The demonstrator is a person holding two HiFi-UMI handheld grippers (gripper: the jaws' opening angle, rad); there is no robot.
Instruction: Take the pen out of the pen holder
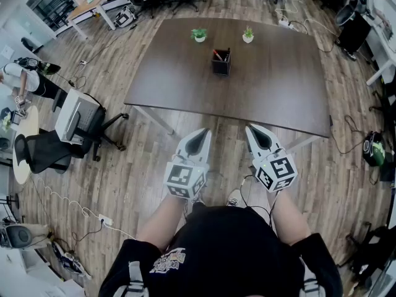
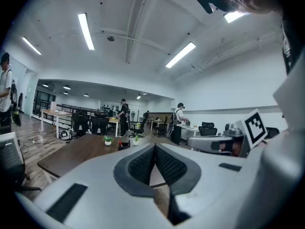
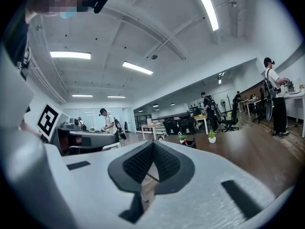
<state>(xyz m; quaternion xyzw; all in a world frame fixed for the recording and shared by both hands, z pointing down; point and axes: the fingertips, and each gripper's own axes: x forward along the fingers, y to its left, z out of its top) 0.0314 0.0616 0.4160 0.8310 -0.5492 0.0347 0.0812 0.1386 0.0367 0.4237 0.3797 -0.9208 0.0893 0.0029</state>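
Zero done so far tbh. The reddish pen (image 1: 216, 54) stands in the black square pen holder (image 1: 221, 63), far side of the dark brown wooden desk (image 1: 185, 85). The left tongs (image 1: 199, 138) and right tongs (image 1: 257, 135) are clenched on nothing, short of the near edge. Reach, grab and lift all remain. Bare desk in front; two small potted plants (image 1: 199, 34) sit close behind.

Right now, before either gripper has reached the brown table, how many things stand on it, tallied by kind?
Potted plants: 2
Pen holder: 1
Total on the table: 3
The pens in the holder are too small to count, so they are left out.
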